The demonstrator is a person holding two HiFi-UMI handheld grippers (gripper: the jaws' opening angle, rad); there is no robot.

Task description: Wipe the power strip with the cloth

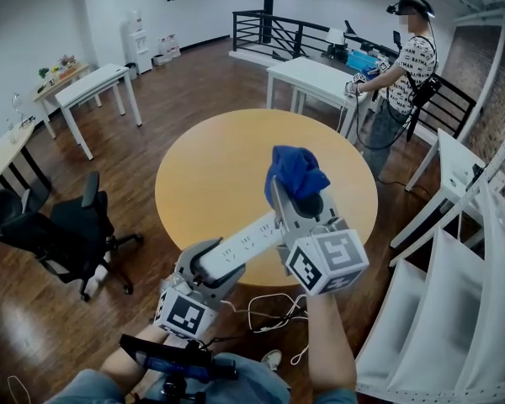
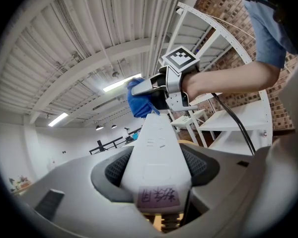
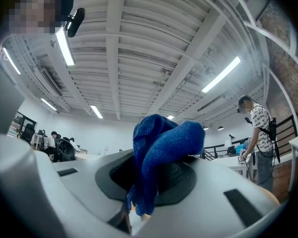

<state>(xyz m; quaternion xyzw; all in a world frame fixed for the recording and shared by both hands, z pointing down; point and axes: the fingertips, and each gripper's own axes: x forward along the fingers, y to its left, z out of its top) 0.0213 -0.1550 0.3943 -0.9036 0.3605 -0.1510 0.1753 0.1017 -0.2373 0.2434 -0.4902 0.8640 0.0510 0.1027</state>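
Head view is showing the person holding both tools up in the air over the round wooden table (image 1: 194, 183). The left gripper (image 1: 217, 263) is clamping one end of the white power strip (image 1: 254, 236), with its jaws pressing on the strip's two long sides, so the strip is jutting out toward the right gripper (image 1: 299, 199). That one is pinching a bunched blue cloth (image 1: 295, 173) between jaws drawn narrow on the fabric, and the wad is sitting at the strip's far end. In the left gripper view the cloth is looking as if it is touching the tip, though I am not able to tell how firmly. To my eye the wipe is only getting started at that end. Doing it well is going to mean dragging the wad along the socket face toward the left gripper with light, even pressure. The left side should be bracing the strip so it is not levering out of the grip, and the white cable (image 1: 273, 310) dangling below needs minding.
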